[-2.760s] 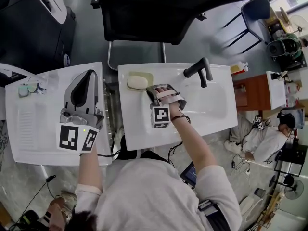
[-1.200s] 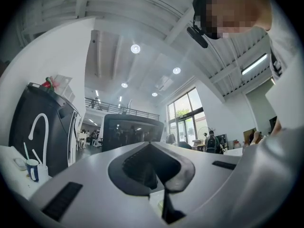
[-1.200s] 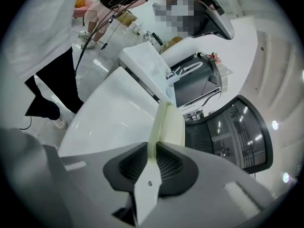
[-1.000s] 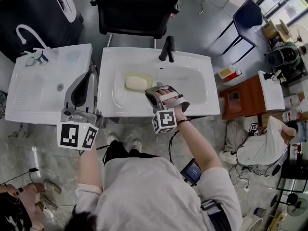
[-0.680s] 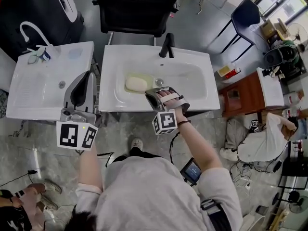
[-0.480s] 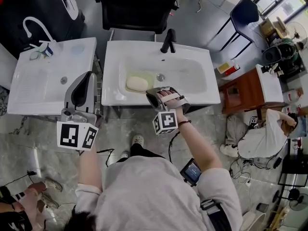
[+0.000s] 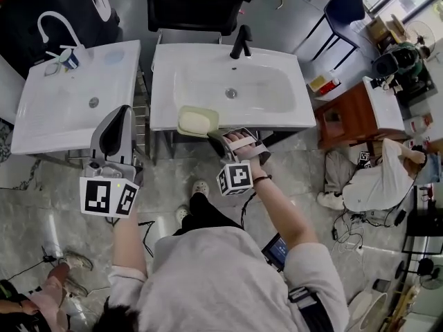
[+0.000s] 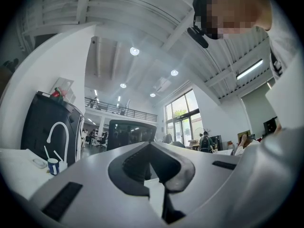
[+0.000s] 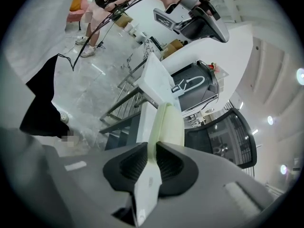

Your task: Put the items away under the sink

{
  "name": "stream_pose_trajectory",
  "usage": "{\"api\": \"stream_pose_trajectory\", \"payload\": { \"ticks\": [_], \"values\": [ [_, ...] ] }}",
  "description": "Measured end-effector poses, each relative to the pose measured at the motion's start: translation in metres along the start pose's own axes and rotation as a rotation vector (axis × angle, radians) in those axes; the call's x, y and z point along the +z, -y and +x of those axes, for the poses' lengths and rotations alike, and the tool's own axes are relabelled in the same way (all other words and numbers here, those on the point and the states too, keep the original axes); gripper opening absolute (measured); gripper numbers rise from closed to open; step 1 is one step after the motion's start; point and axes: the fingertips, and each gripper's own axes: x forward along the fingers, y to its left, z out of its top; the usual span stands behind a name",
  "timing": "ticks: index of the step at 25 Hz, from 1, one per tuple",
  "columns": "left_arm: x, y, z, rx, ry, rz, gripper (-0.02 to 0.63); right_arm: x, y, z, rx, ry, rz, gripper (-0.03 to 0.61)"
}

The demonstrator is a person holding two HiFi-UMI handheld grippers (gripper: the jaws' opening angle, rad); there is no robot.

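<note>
Soap dish in right gripper, long axis along sink's front edge.

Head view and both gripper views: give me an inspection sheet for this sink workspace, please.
Surface: white sink, basin bare; black faucet at the back.
Job's things: soap dish with a soap bar, held at the sink's front edge.
Clutter: cup on the second sink, by its white faucet.
Grippers: right gripper shut on the soap dish; left gripper shut, nothing between its jaws.
Cables: black cable by the right forearm; loose wires on the floor.
Surroundings: black chair, wooden cabinet, a person sitting on the floor.
</note>
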Motion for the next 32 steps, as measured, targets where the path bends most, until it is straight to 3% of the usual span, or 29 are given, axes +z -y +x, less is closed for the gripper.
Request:
{"api": "stream_pose_trajectory", "payload": {
  "ticks": [15, 32],
  "values": [
    [-0.019, 0.030, -0.041, -0.001, -0.026, -0.039, 0.008, 0.017, -0.059, -0.038, 0.014, 0.010, -0.002, 0.066],
    [-0.040, 0.092, -0.057, 0.088, -0.054, -0.027, 0.008, -0.018, -0.115, -0.072, 0.083, 0.087, -0.040, 0.066]
  ]
}}
